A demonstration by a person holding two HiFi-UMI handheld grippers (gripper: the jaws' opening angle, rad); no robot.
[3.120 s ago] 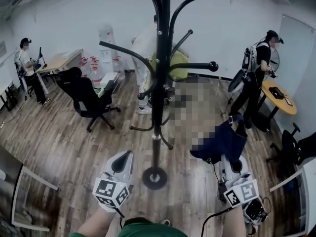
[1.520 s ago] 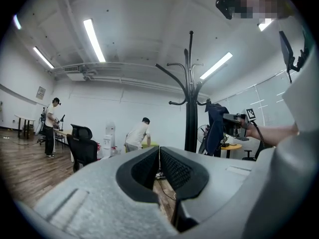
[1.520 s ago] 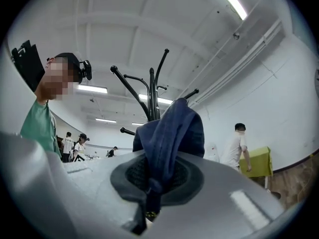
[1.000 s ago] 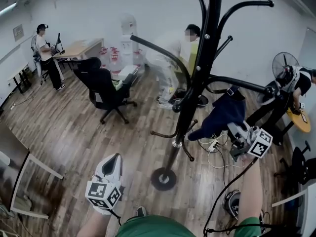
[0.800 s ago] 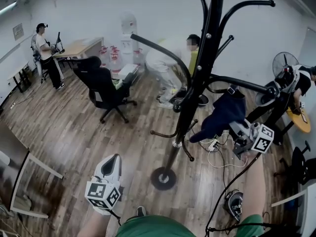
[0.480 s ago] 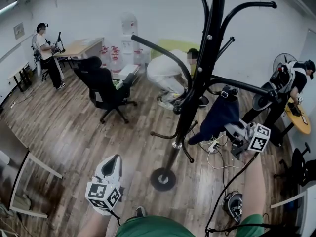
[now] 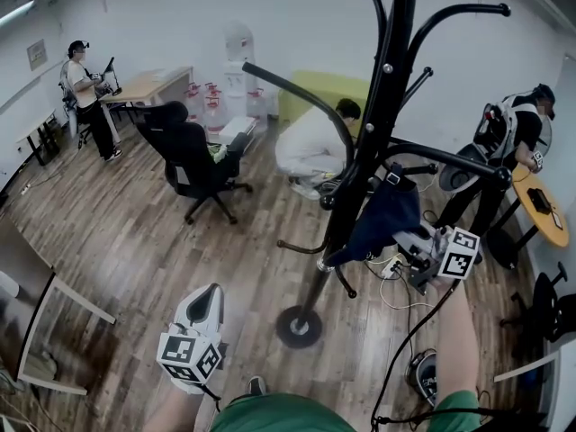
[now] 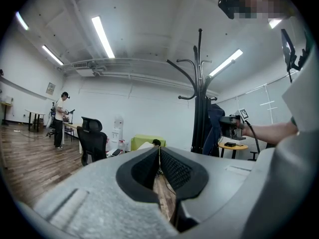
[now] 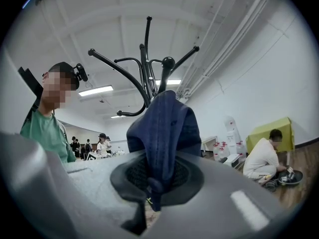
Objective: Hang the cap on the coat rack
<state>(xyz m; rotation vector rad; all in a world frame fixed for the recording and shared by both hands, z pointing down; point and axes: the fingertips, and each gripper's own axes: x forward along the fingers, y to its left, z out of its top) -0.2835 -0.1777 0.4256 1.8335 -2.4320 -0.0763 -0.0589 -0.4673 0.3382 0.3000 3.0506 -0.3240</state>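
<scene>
Centre-right of the head view, the navy cap (image 7: 382, 219) is gripped at its lower edge by the right gripper (image 7: 409, 241), jaws clenched on the fabric. In the right gripper view the cloth is seen pinched between the pads and rising up the middle of the frame. The cap's upper end is held at a ball-tipped arm of the black coat rack (image 7: 385, 88), just right of the pole; whether it is hooked over that arm cannot be told. The left gripper (image 7: 209, 300) is held low, at lower left-centre and well apart from the rack, with jaws pressed together and nothing between them. A black office chair (image 7: 189, 165) is noted at upper left, and a crouching person (image 7: 310, 142) behind the pole.
</scene>
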